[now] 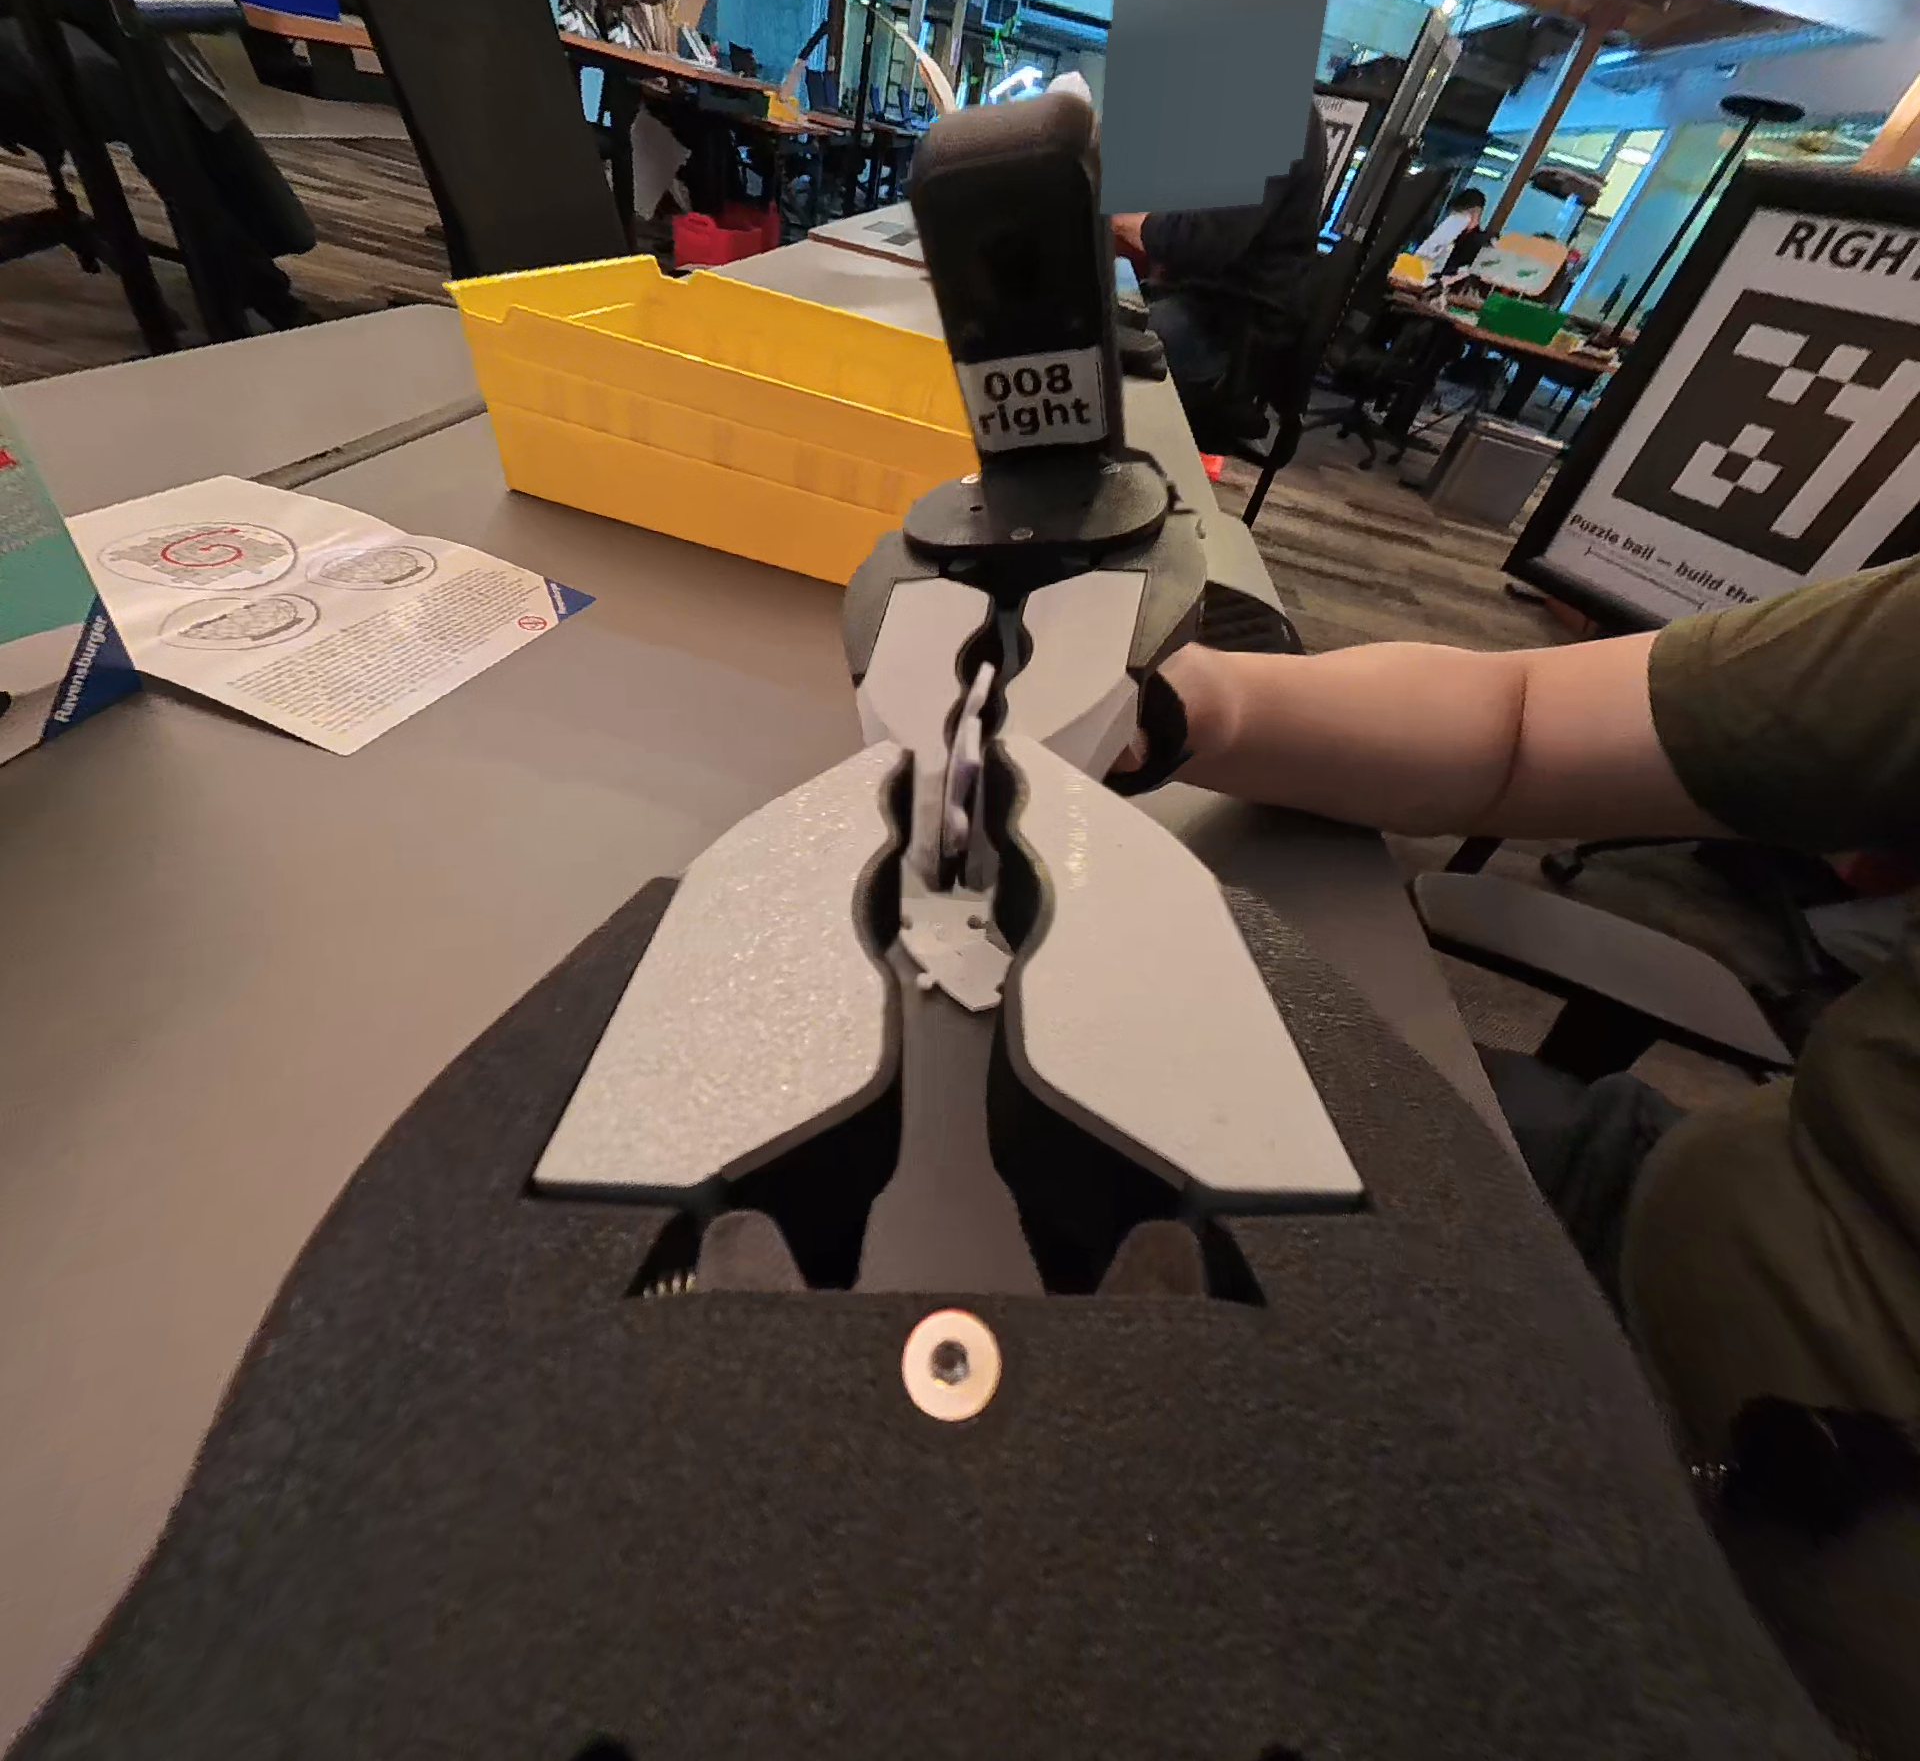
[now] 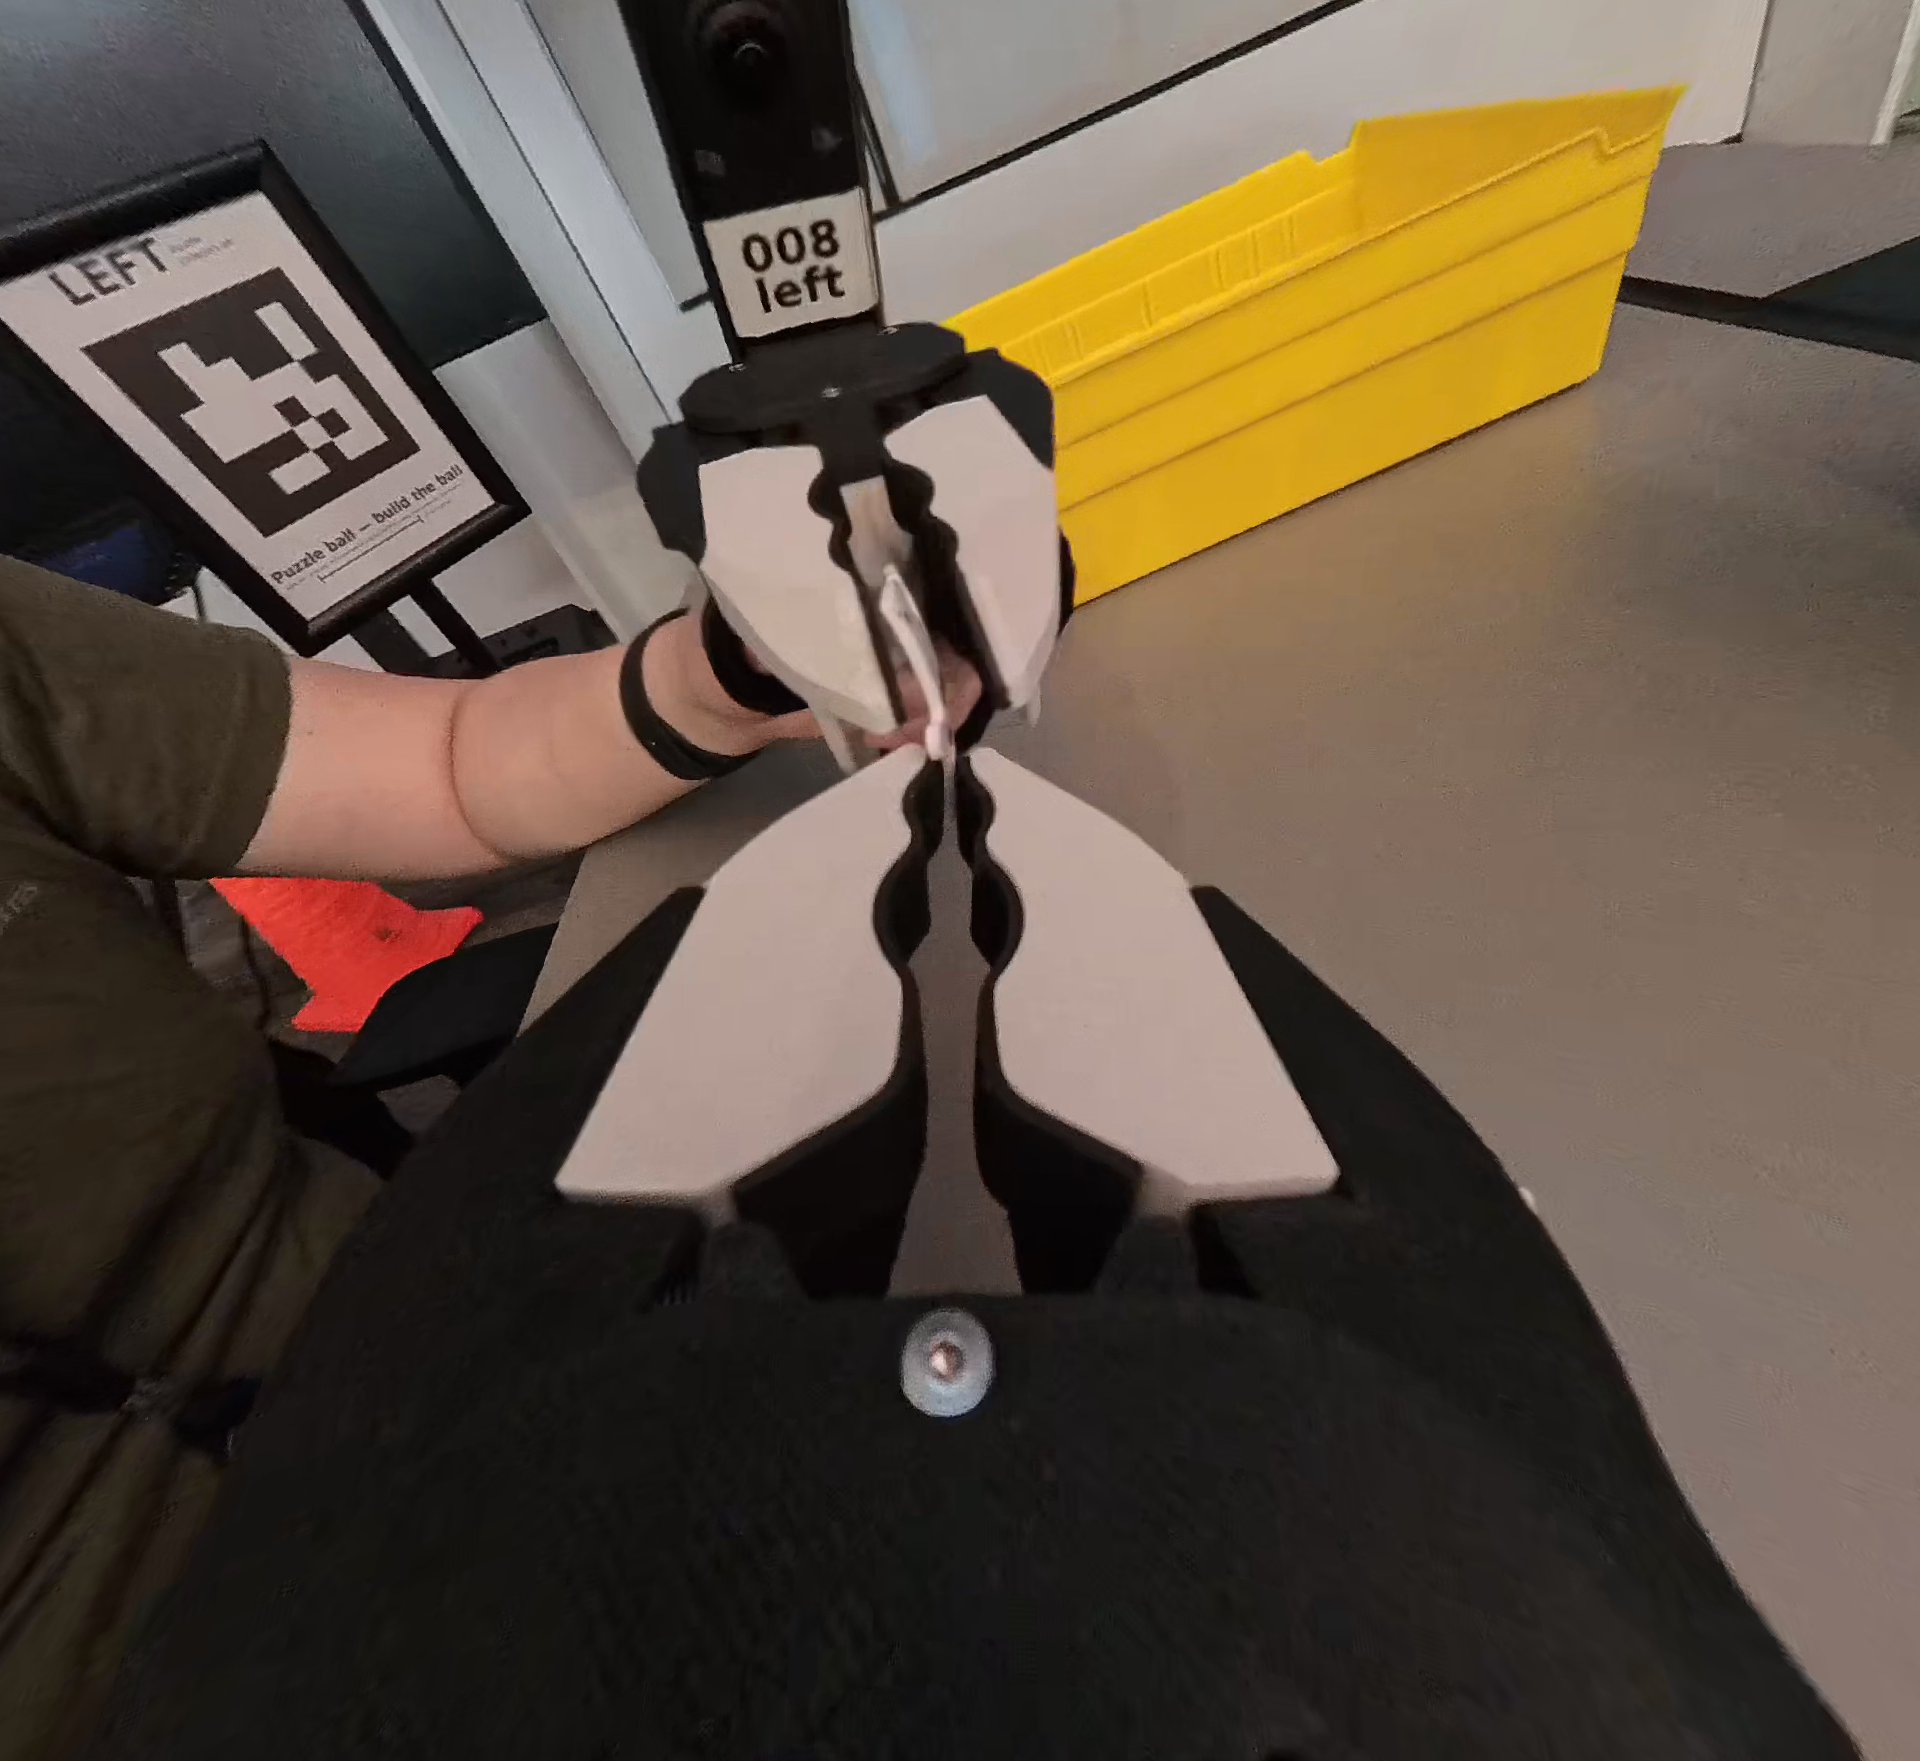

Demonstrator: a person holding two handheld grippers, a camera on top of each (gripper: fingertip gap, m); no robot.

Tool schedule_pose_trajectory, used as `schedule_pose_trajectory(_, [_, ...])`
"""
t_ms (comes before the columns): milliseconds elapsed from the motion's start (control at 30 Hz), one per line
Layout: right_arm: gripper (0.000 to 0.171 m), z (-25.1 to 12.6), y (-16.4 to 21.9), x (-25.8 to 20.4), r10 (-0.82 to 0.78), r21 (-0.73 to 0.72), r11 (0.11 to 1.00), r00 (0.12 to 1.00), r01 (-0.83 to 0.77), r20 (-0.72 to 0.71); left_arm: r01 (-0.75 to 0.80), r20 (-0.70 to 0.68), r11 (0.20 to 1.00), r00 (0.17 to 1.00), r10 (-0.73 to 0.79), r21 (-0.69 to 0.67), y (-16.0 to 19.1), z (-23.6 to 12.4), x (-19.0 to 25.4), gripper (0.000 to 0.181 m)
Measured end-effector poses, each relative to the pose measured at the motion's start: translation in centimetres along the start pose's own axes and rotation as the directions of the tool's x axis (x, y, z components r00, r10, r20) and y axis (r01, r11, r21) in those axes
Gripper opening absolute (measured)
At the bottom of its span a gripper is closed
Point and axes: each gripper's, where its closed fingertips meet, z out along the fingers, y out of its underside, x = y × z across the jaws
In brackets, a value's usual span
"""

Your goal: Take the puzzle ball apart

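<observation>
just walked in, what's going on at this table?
A person holds a gripper in each hand, tip to tip above the grey table. The left gripper and the right gripper are both shut on a small strip of white puzzle pieces, apparently to pull it apart. A yellow bin sits behind; no contents show. A printed sheet lies to the side.

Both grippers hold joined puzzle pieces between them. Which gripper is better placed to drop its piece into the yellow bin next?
Probably the right gripper: in its own view the yellow bin lies just ahead and right of the pieces. The left gripper looks slightly farther off.
</observation>
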Motion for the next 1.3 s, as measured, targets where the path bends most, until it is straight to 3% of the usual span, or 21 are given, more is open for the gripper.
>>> schedule_pose_trajectory(100, [0.002, -1.9, -1.5, 0.3, -0.059, -0.003, 0.998, 0.993, 0.059, -0.101, -0.046, 0.051, 0.999, 0.998, 0.046, -0.001, -0.1, -0.1, -0.5, 0.022])
schedule_pose_trajectory(167, [0.002, -5.1, -5.0, 0.3, -0.178, 0.025, 0.981, 0.951, 0.191, -0.251, -0.069, 0.073, 0.998, 0.995, 0.068, 0.014, -0.4, -0.3, -0.6, 0.022])
schedule_pose_trajectory(267, [0.002, -15.1, -11.2, 0.8, -0.298, -0.021, 0.935, 0.752, 0.354, -0.589, -0.068, 0.071, 0.997, 0.995, 0.065, 0.039, -1.0, -0.4, -0.2, 0.022])
schedule_pose_trajectory(333, [0.002, -22.9, -12.5, 3.5, -0.204, -0.064, 0.97, 0.635, 0.236, -0.745, -0.077, 0.066, 0.997, 0.995, 0.075, 0.02, -0.9, -0.3, 0.0, 0.022])
schedule_pose_trajectory(433, [0.002, -32.2, -7.9, 9.7, 0.063, -0.065, 0.977, 0.562, -0.205, -0.825, -0.091, 0.078, 0.995, 0.993, 0.094, -0.038, 0.0, 0.3, 0.0, 0.022])
schedule_pose_trajectory(567, [0.003, -37.6, 1.0, 14.4, 0.264, -0.064, 0.817, 0.471, -0.573, -0.842, -0.105, 0.085, 0.987, 0.99, 0.115, -0.119, 1.4, 1.2, 0.1, 0.022])
schedule_pose_trajectory(733, [0.004, -39.0, 5.9, 15.9, 0.302, -0.068, 0.717, 0.397, -0.694, -0.866, -0.104, 0.069, 0.983, 0.991, 0.116, -0.153, 2.2, 1.8, 0.4, 0.022])
schedule_pose_trajectory(800, [0.02, -40.3, 6.8, 16.3, 0.258, -0.076, 0.69, 0.342, -0.72, -0.903, -0.098, 0.067, 0.982, 0.992, 0.109, -0.159, 2.3, 1.8, 0.3, 0.022])
schedule_pose_trajectory(900, [0.027, -42.2, 5.3, 16.0, 0.161, -0.065, 0.743, 0.273, -0.666, -0.949, -0.085, 0.071, 0.984, 0.993, 0.098, -0.159, 2.3, 1.6, 0.1, 0.022])
schedule_pose_trajectory(933, [0.027, -41.5, 3.4, 15.2, 0.135, -0.062, 0.807, 0.287, -0.587, -0.948, -0.081, 0.071, 0.984, 0.993, 0.093, -0.156, 2.2, 1.5, 0.0, 0.022])
schedule_pose_trajectory(1000, [0.026, -36.9, -1.7, 12.5, 0.023, -0.117, 0.947, 0.426, -0.298, -0.904, -0.073, 0.079, 0.986, 0.993, 0.086, -0.151, 2.1, 1.3, -0.3, 0.022])
schedule_pose_trajectory(1067, [0.026, -29.6, -4.9, 8.1, -0.196, -0.213, 0.976, 0.577, 0.039, -0.793, -0.067, 0.091, 0.987, 0.993, 0.081, -0.144, 2.0, 1.0, -0.6, 0.022])
schedule_pose_trajectory(1100, [0.026, -25.5, -5.2, 5.9, -0.289, -0.241, 0.956, 0.646, 0.164, -0.706, -0.058, 0.094, 0.988, 0.993, 0.072, -0.14, 2.0, 0.9, -0.9, 0.022])
schedule_pose_trajectory(1167, [0.026, -17.8, -3.4, 3.0, -0.38, -0.281, 0.921, 0.772, 0.268, -0.509, -0.033, 0.098, 0.991, 0.994, 0.046, -0.132, 2.0, 0.7, -1.3, 0.022])
schedule_pose_trajectory(1300, [0.028, -9.3, 2.1, 4.2, -0.43, -0.463, 0.846, 0.853, 0.266, -0.295, 0.004, 0.103, 0.993, 0.995, 0.008, -0.115, 2.0, 0.2, -2.0, 0.02])
